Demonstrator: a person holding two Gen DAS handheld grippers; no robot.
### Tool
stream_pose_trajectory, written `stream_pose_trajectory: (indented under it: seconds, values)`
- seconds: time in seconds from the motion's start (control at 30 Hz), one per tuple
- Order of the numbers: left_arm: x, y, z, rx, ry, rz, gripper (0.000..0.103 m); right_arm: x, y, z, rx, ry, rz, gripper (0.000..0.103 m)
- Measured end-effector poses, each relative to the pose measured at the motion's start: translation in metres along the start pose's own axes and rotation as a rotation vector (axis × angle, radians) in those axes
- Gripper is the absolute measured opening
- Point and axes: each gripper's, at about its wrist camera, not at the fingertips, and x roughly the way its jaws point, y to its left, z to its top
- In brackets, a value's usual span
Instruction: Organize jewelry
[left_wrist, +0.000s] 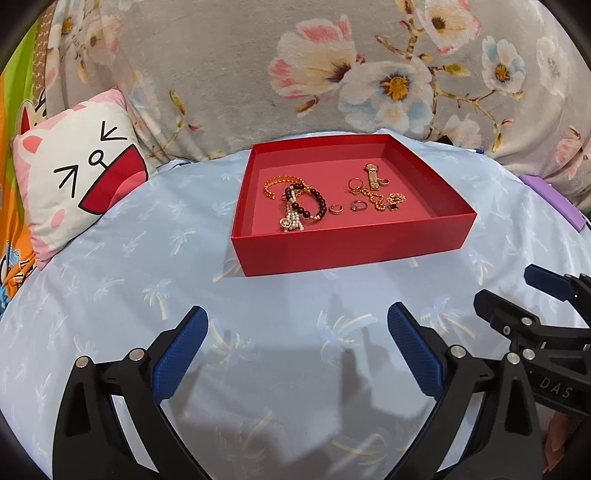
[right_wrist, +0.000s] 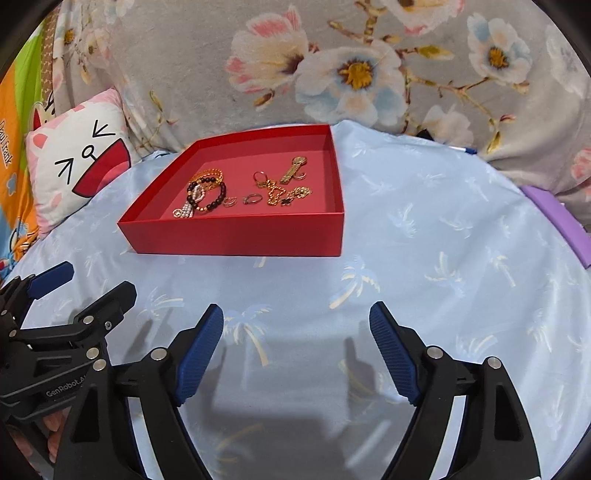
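Pale blue palm-print bedding (left_wrist: 155, 258) on a bed carries the red box (left_wrist: 351, 243), and inside it the jewelry lies mixed: a dark bead bracelet (left_wrist: 314, 201) overlapping a gold bangle (left_wrist: 280, 182) and a pearl strand (left_wrist: 293, 221), loose rings (left_wrist: 336, 209), a tangled gold chain (left_wrist: 375, 197) and a gold watch (left_wrist: 373, 173). Both tools hang short of the box, well apart from it: the left hand-held gripper (left_wrist: 297, 345) and the right hand-held gripper (right_wrist: 297, 345) each have jaws spread wide and empty. Sorting probably starts best with a free-lying ring, pinched low and lifted straight, since the overlapped bracelets may drag each other.
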Motion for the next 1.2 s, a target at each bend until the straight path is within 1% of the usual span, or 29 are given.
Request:
stream_pose_trajectory:
  seconds: [0.07, 0.23, 0.43, 1.2]
  values:
    - [-0.002, 0.000, -0.001, -0.008, 0.000, 0.010, 0.097, -0.005, 0.001, -0.002, -0.002, -0.015, -0.021, 0.086]
    - [-0.007, 0.002, -0.005, -0.019, -0.006, 0.045, 0.098, -0.008, 0.007, -0.007, -0.019, 0.000, -0.033, 0.086]
    - [-0.012, -0.002, -0.006, -0.002, -0.032, 0.094, 0.098, -0.010, 0.008, -0.009, -0.010, -0.003, -0.051, 0.086]
    - [-0.011, -0.003, -0.007, 0.004, -0.037, 0.104, 0.098, -0.010, 0.008, -0.009, -0.009, -0.008, -0.050, 0.086]
